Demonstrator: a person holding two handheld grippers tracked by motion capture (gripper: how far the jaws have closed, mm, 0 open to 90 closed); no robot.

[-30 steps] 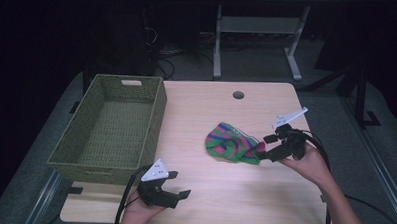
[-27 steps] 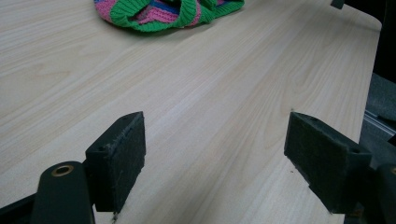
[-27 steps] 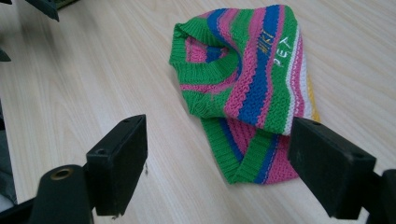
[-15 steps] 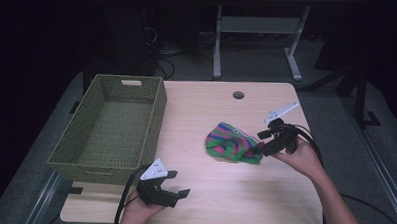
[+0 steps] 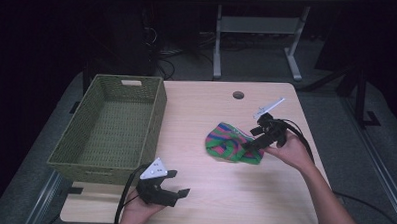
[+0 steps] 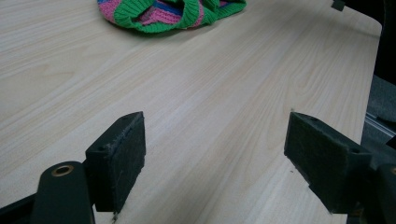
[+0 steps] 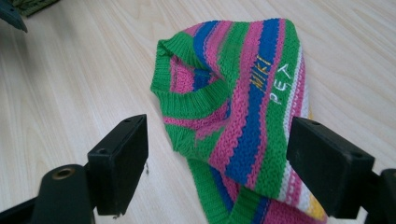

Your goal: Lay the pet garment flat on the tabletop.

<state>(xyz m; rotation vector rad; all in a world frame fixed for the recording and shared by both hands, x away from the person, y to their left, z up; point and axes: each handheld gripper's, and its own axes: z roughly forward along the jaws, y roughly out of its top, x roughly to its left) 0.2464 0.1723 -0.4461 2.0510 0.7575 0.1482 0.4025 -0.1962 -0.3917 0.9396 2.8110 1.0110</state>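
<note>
Approach step: right claw [image 7: 217, 168], jaws apart, straddles the knit [image 7: 243, 112]; closing comes next. Left claw [image 6: 215, 154] open, idle.

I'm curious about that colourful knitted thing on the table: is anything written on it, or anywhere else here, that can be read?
"MIKI" in yellow thread, on the striped knitted garment, along a pink stripe.
"PEY" in white thread beside it, on a green stripe; it may be part of a longer word hidden by the fold.
Nothing legible on the green basket, the table or the grippers.
</note>
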